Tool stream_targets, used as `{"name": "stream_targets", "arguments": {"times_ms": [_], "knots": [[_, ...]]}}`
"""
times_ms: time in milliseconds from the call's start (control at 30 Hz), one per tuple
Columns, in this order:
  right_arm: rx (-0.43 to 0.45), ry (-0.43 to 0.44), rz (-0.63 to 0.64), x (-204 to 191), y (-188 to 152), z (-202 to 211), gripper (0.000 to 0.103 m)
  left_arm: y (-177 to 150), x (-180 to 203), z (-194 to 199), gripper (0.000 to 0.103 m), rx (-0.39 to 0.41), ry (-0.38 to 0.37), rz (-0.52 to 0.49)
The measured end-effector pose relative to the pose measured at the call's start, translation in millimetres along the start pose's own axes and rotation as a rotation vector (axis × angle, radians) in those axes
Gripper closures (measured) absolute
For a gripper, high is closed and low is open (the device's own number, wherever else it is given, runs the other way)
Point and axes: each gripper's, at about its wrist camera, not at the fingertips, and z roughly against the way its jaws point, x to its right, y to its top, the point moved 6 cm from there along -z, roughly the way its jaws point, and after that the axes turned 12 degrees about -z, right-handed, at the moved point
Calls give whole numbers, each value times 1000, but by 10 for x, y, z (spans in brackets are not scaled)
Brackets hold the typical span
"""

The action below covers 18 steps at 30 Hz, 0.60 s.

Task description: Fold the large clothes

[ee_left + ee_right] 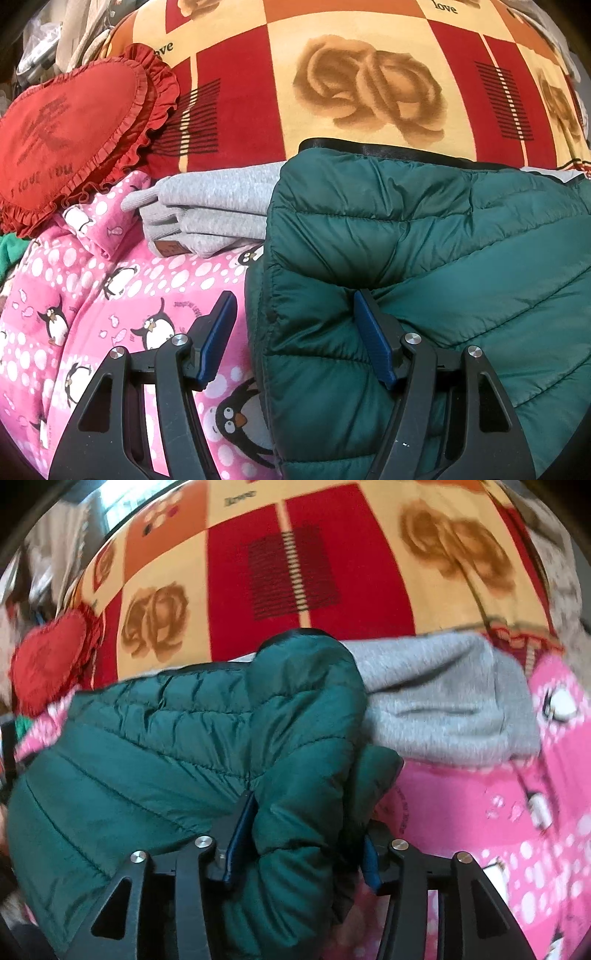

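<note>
Nearest item, left wrist view: my left gripper (295,339), jaws standing wide; one blue pad hangs over the pink penguin-print fabric (110,295), the other rests against the edge of the green quilted jacket (443,258), whose puffed hem bulges into the gap without being squeezed.

Nearest item, right wrist view: my right gripper (306,834), jaws at a narrower spread, with a thick fold of the jacket (184,746) bunched between them. Its left pad presses into the quilting; the right pad is mostly hidden behind the fold, so I cannot tell whether it bears on the cloth.

Jacket: lies across the penguin fabric on the bed, partly over a folded grey garment (221,206).

Seen only from the left: grey garment's ribbed cuffs and small brown label; lettering on the red heart-shaped frilled cushion (74,129); a black lining strip along the jacket's far edge.

Seen only from the right: grey garment's (443,709) far end, extending past the jacket; view blurred.

Both views: red, cream and orange rose-patterned blanket (369,92) beyond.
</note>
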Motion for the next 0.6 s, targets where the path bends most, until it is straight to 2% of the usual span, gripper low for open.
{"name": "stream_targets", "arguments": {"times_ms": [100,200,267,333,600], "knots": [[35,-18,40,-54,25,91,69,7,-9,8,37,1,-3,3],[99,-24,66,-115,104,289,75,53,-50,112,46,31,14,-8],[143,-13,67,-161,171,440,77,100,-52,213,72,52,35,-42],[186,-6,70,-235,235,611,78,137,-68,323,91,62,78,-68],[278,12,102,-556,244,1167,78,269,-363,955,96,143,44,-19]]}}
